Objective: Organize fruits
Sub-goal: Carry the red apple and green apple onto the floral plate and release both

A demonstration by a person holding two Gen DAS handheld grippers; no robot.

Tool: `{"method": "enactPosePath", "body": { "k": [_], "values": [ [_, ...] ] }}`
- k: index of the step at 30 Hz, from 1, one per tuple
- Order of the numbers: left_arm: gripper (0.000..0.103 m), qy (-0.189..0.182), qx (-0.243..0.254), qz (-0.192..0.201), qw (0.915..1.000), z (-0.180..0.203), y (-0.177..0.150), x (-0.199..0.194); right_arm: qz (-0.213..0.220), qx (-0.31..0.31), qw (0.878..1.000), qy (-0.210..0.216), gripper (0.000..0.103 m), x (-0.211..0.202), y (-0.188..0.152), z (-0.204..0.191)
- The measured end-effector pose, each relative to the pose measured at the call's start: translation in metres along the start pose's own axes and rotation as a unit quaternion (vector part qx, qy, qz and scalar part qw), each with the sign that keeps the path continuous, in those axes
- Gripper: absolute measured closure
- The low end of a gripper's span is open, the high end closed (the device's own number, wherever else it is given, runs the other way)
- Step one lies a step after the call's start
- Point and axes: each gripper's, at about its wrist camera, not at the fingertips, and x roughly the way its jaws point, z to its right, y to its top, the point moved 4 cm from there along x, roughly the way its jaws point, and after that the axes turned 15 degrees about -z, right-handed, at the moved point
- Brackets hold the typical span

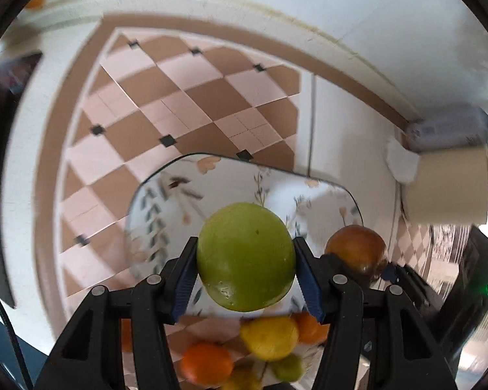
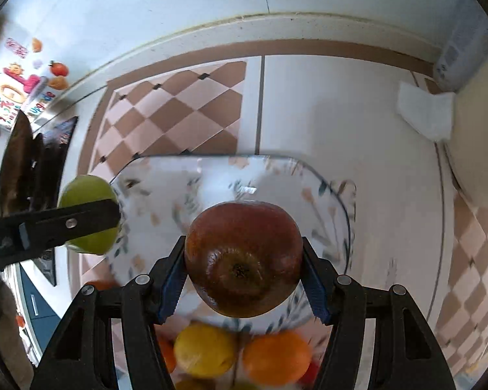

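Note:
My left gripper is shut on a green apple and holds it above a floral plate. My right gripper is shut on a dark red apple above the same plate. The red apple also shows in the left wrist view, to the right of the green one. The green apple and the left gripper's finger show at the left of the right wrist view. Below the grippers lie oranges, a lemon and a small green fruit.
The plate rests on a checkered brown and pink mat on a white table. A beige box with white paper stands at the right. A dark object and colourful stickers are at the left.

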Motion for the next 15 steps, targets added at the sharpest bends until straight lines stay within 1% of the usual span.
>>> {"method": "enactPosePath", "body": {
  "k": [2, 5, 7, 10, 13, 15],
  "values": [
    [0.049, -0.008, -0.018, -0.016, 0.9997, -0.003, 0.014, 0.012, -0.008, -0.010, 1.000, -0.003, 0.037, 0.009, 0.010, 0.002],
    [0.049, -0.011, -0.034, -0.026, 0.9990, -0.005, 0.027, 0.024, -0.021, -0.028, 0.999, -0.002, 0.037, 0.023, 0.021, -0.003],
    [0.049, -0.013, -0.038, -0.032, 0.9987, -0.005, 0.030, 0.028, -0.026, -0.040, 0.999, 0.000, 0.037, 0.030, 0.024, -0.009],
    [0.049, -0.016, -0.042, -0.044, 0.9980, -0.006, 0.034, 0.035, -0.031, -0.055, 0.998, -0.013, 0.037, 0.038, 0.026, -0.015],
    [0.049, 0.000, -0.043, -0.051, 0.9978, -0.010, 0.035, 0.040, -0.038, -0.053, 0.998, -0.019, 0.037, 0.047, 0.033, -0.018],
    [0.049, 0.006, -0.042, -0.056, 0.9975, -0.011, 0.036, 0.043, -0.038, -0.046, 0.998, -0.015, 0.036, 0.048, 0.034, -0.015]
  ]
}}
